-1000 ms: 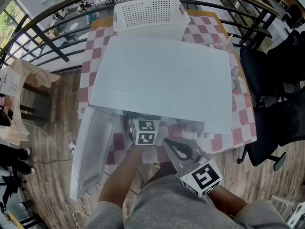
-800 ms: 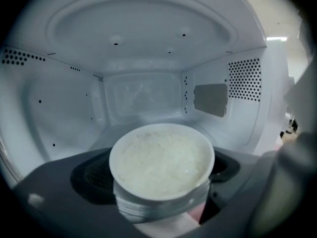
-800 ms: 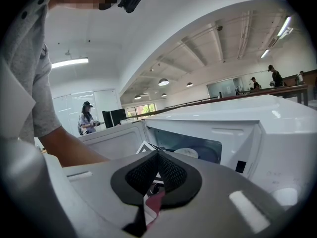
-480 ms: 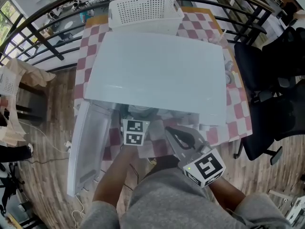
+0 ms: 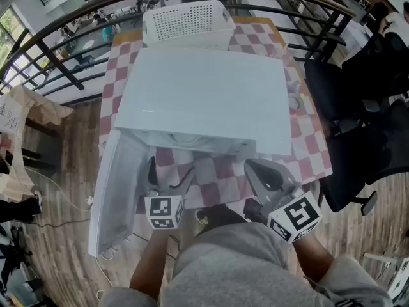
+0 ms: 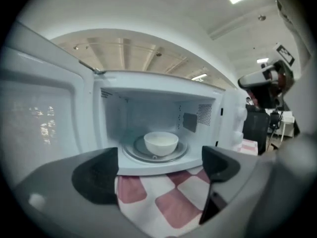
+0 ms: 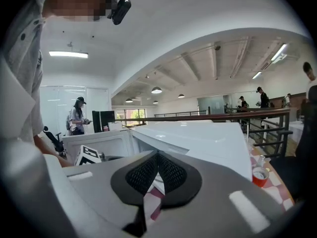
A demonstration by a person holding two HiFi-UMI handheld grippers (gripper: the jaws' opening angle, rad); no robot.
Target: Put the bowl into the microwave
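Observation:
A white bowl [image 6: 161,143] sits upright on the glass turntable [image 6: 132,154] inside the white microwave [image 5: 204,98]. The microwave door [image 5: 118,190] hangs wide open at the left. In the left gripper view my left gripper [image 6: 159,170] is open and empty, a short way in front of the oven mouth, over the checked cloth. In the head view my left gripper [image 5: 167,174] is by the open door. My right gripper [image 5: 255,166] is shut with nothing in it, at the microwave's front right corner; it is also seen shut [image 7: 157,175] in its own view.
A white perforated basket [image 5: 186,19] stands behind the microwave. The red-and-white checked cloth [image 5: 220,171] covers the table. A red cup [image 7: 259,175] and small items [image 5: 295,101] lie right of the microwave. Black chairs [image 5: 358,94] stand at the right, a railing behind.
My left gripper has drawn back out of the microwave toward the person, empty, with the bowl left on the turntable. My right gripper has shifted slightly right.

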